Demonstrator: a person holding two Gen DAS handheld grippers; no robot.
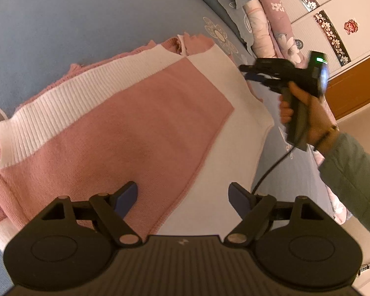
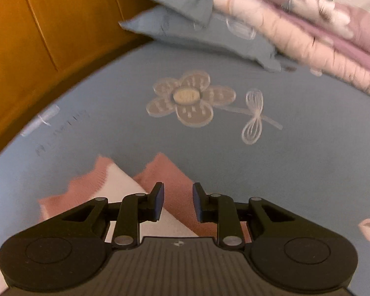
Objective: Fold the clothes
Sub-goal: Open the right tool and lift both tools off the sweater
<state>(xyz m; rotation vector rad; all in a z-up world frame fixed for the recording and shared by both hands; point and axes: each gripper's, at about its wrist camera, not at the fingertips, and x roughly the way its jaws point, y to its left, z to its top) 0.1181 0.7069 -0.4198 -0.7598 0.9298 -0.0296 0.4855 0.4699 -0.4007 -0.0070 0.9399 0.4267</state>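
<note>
A pink and white knit sweater [image 1: 125,123] lies spread flat on the blue bedsheet [image 1: 61,24], with a white ribbed band along its far side. My left gripper [image 1: 182,197] hovers over the sweater's near edge, open wide, with nothing between its fingers. A hand holds my right gripper [image 1: 246,72] at the sweater's far right corner. In the right wrist view the right gripper [image 2: 178,202] hangs just above pink and white sweater corners [image 2: 175,177]. Its jaws stand a small gap apart, and no cloth is pinched between the pads.
Blue pillows [image 2: 185,22] and a folded pink floral quilt [image 2: 296,32] are stacked at the head of the bed. An orange wooden panel [image 2: 24,37] borders the bed. A white wardrobe [image 1: 345,12] stands beyond. A black cable [image 1: 271,167] trails from the right gripper across the sheet.
</note>
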